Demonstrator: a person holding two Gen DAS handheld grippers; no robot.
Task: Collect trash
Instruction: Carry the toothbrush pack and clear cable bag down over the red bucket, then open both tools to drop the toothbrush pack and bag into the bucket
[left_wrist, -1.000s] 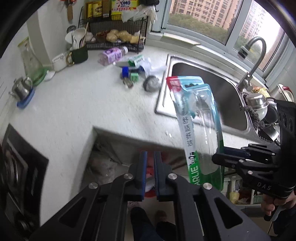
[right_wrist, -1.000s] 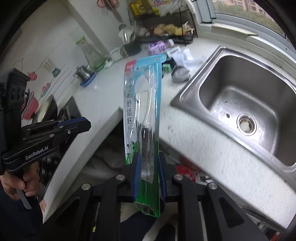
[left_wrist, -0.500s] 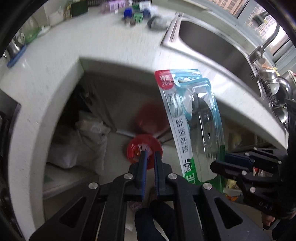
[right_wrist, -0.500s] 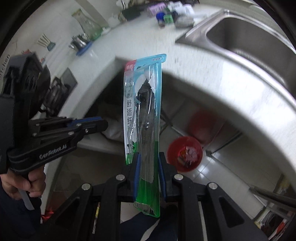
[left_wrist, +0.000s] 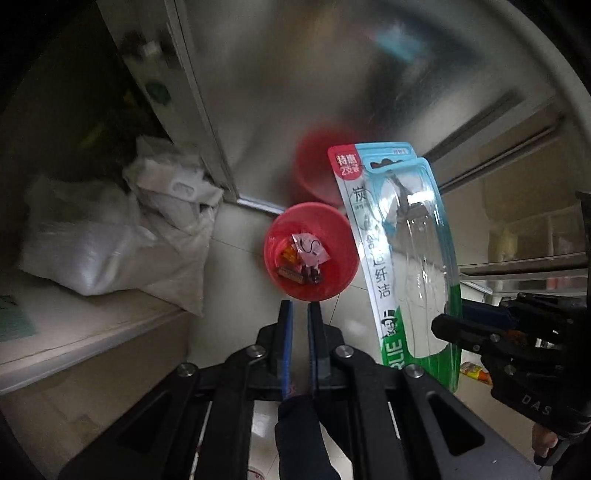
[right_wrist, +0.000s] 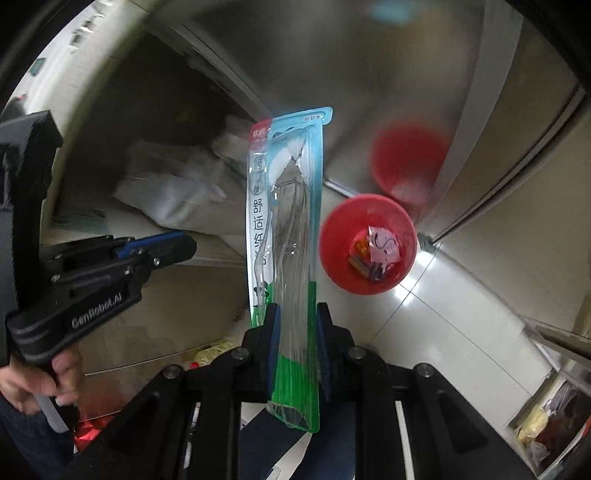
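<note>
Holding item one: right gripper (right_wrist: 295, 334), blue pads clamped on the green lower end of a toothbrush blister pack (right_wrist: 286, 229); the pack stands upright out of the jaws, its red-and-teal header at the far end.

Item two: left gripper (left_wrist: 299, 321), pads drawn together with only a slit between, nothing in them, pointing down at the floor.

Item three: red trash bowl (left_wrist: 341, 275), on the pale floor tiles just beyond the left gripper's tips; from the right gripper it lies ahead and to the right of the pack, apart from it. Contents: a pink-white wrapper (left_wrist: 309, 249), an orange scrap, a small dark piece.

Item four: shiny metal cabinet panel (left_wrist: 280, 96), behind the bowl, carrying a blurred red reflection of it.

Item five: white sack (left_wrist: 110, 243), on a low ledge to the left of the left gripper, under an open dark recess.

Item six: a person's hand (right_wrist: 40, 376), gripping the left gripper's handle, seen at the left edge of the right wrist view.

Item seven: a dark trouser leg (left_wrist: 301, 435), below the left gripper's jaws.
</note>
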